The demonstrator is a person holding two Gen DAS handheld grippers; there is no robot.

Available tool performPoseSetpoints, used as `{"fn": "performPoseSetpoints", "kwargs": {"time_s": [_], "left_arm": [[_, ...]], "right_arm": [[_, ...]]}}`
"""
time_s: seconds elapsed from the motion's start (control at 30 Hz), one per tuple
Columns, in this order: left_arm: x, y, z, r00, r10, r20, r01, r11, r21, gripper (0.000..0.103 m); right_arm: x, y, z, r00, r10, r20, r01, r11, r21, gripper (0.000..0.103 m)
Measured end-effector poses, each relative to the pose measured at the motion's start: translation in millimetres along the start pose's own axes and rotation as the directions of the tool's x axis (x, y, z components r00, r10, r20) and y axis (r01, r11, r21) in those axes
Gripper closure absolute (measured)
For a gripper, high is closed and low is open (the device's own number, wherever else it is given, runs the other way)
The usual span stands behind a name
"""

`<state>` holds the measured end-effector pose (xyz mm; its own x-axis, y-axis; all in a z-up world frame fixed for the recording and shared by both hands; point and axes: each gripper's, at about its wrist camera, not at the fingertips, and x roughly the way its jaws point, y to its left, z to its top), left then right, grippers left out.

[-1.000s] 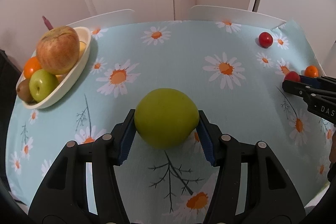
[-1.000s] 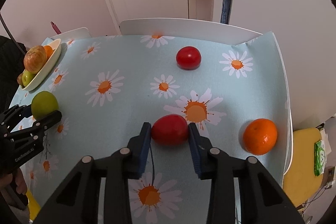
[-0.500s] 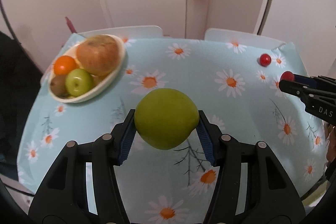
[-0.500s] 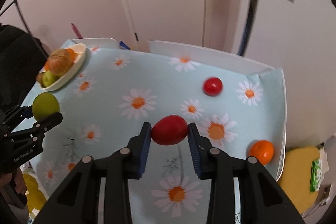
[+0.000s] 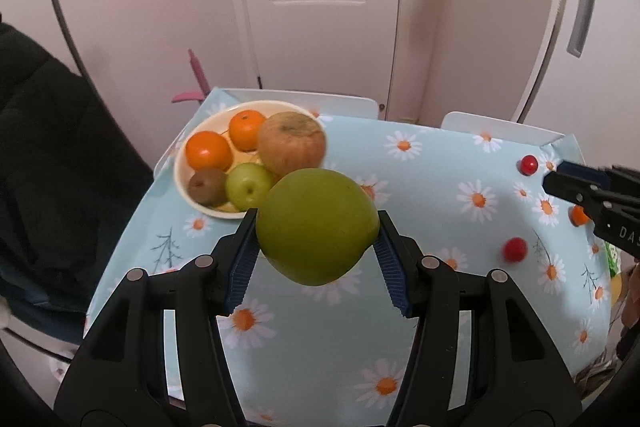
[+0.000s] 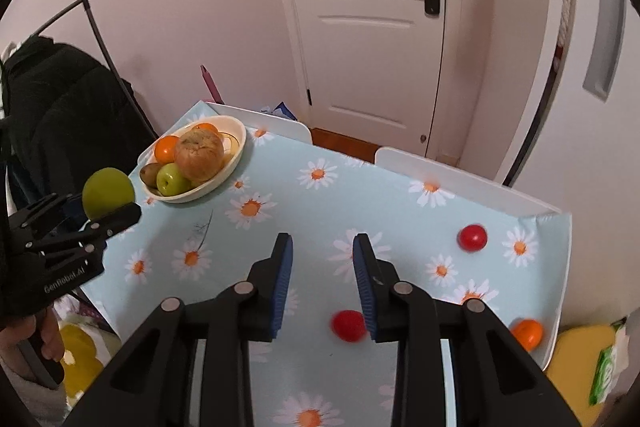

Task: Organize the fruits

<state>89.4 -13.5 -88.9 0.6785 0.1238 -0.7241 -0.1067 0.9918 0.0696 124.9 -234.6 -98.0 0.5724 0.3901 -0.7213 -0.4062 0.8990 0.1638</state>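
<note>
Left side: your left hand [image 6: 44, 343] wraps the handle low at the frame edge, and the left claw [image 5: 316, 215] slants down toward the counter [image 5: 440, 227]. The claw is at a middling width, clamped on the big green apple [image 5: 316, 227], with one blue pad on each flank. The apple hangs clear of the cloth, near the counter's left edge and just short of the bowl [image 5: 180, 183].

Bowl, far left corner of the counter: two oranges, a large russet apple, a small green apple and a kiwi, all inside the rim.

Centre: the right claw [image 6: 323, 239] also points down at a slant over the middle of the daisy cloth. Its jaws are closing and nothing is between the pads, which show only cloth in a narrow gap.

Right of centre: one red tomato [image 6: 349, 325] shows below the claw, beside its right pad; it is blurred, so you cannot tell whether it rests on the cloth.

Further right: a second red tomato [image 6: 472, 237] sits near the far right corner, well apart from the first. A loose orange [image 6: 527, 334] lies at the counter's right edge
</note>
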Motion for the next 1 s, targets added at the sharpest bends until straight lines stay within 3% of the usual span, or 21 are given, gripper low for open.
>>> {"fn": "performPoseSetpoints", "kwargs": {"time_s": [0.4, 0.43, 0.5, 0.57, 1.0], "left_arm": [[17.0, 2.0, -25.4, 0.998, -0.03, -0.055, 0.031, 0.999, 0.022, 0.043], [17.8, 0.0, -27.6, 0.998, -0.035, -0.057, 0.037, 0.999, 0.021, 0.043], [19.7, -6.6, -32.2, 0.997, -0.049, -0.062, 0.05, 0.999, 0.021, 0.043], [20.9, -13.0, -36.0, 0.996, -0.057, -0.066, 0.059, 0.998, 0.025, 0.043], [32.6, -37.3, -57.1, 0.995, -0.069, -0.078, 0.072, 0.997, 0.033, 0.043]], "right_arm": [[13.8, -17.5, -60.3, 0.995, -0.069, -0.069, 0.074, 0.995, 0.062, 0.073], [14.8, -19.7, -63.2, 0.994, -0.076, -0.073, 0.081, 0.995, 0.058, 0.071], [16.6, -23.4, -68.3, 0.994, -0.077, -0.075, 0.081, 0.996, 0.047, 0.052], [17.5, -25.5, -73.3, 0.996, -0.061, -0.065, 0.064, 0.997, 0.042, 0.049], [55.8, -29.6, -89.0, 0.994, -0.05, -0.102, 0.049, 0.999, -0.005, 0.048]]}}
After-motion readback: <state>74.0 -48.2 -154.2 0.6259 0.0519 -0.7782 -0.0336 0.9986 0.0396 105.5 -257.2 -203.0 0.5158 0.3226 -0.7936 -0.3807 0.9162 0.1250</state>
